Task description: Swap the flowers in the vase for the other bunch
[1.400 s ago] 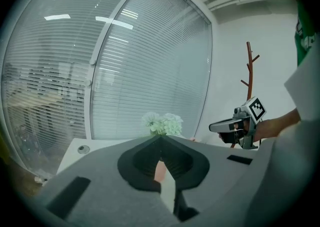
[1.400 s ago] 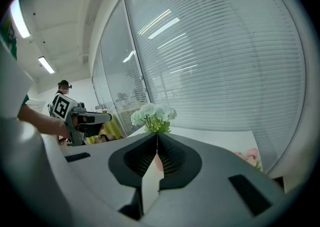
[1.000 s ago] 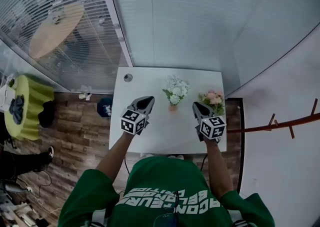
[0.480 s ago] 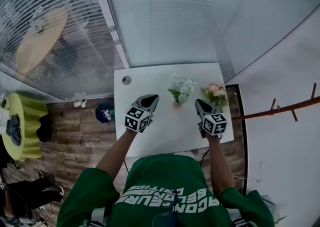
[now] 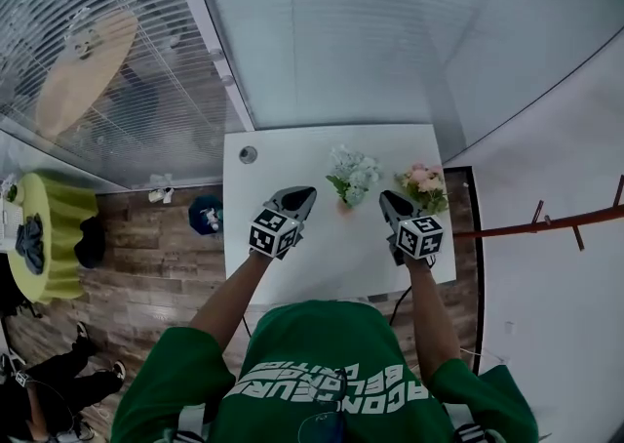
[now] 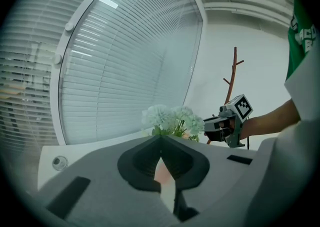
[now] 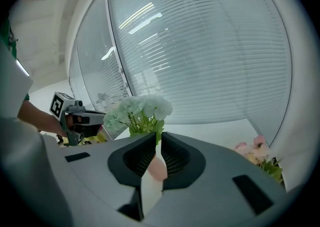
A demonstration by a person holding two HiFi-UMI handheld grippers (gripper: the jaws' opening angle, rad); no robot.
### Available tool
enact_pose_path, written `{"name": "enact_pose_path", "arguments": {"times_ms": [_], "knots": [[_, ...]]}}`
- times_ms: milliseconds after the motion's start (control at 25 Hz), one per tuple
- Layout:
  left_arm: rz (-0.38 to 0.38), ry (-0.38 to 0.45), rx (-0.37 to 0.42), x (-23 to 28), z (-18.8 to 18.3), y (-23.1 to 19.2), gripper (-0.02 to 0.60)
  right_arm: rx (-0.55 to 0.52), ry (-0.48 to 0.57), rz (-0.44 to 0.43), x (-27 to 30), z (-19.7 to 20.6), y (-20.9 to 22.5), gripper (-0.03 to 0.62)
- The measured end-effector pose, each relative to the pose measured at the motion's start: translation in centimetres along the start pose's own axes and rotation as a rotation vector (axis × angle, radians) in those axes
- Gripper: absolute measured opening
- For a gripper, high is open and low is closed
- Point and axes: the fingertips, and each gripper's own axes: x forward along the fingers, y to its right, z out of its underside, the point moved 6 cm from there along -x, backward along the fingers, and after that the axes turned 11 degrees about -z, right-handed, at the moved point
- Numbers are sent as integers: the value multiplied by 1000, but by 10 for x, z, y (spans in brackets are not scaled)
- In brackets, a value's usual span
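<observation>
A small pink vase [image 5: 342, 205] with white flowers [image 5: 351, 175] stands mid-table on the white table [image 5: 283, 153]. A pink bunch [image 5: 422, 182] lies near the table's right edge. My left gripper [image 5: 303, 196] hovers just left of the vase, shut and empty. My right gripper [image 5: 387, 200] hovers between the vase and the pink bunch, also shut and empty. In the left gripper view the white flowers [image 6: 172, 117] rise beyond the shut left gripper [image 6: 161, 139], with the right gripper [image 6: 210, 125] behind them. The right gripper view shows the vase [image 7: 158, 167], the white flowers [image 7: 141, 109] and the pink bunch [image 7: 258, 154].
A round cable port [image 5: 249, 153] sits in the table's far left corner. Slatted blinds [image 5: 322, 31] close off the table's far side. A brown branch-like coat stand [image 5: 546, 224] is at the right. A yellow-green seat [image 5: 49, 226] stands on the wooden floor at the left.
Both grippers have sunk a little toward the table and edged closer to the vase. Both stayed shut. The flowers have not moved.
</observation>
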Motion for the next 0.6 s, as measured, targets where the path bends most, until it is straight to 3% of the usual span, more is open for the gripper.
{"name": "enact_pose_path", "arguments": {"times_ms": [200,320,480,600], "knots": [[-17,-13,-6,14,2,8,8,2,-40,-56,11,3,17,26],[-20,-25,-14,22,5,13,9,-6,-64,-109,19,3,25,108],[-17,-45,-42,36,9,16,11,-15,-100,-171,34,2,34,144],[-16,-76,-59,52,16,17,93,-15,-124,-221,49,5,43,162]]}}
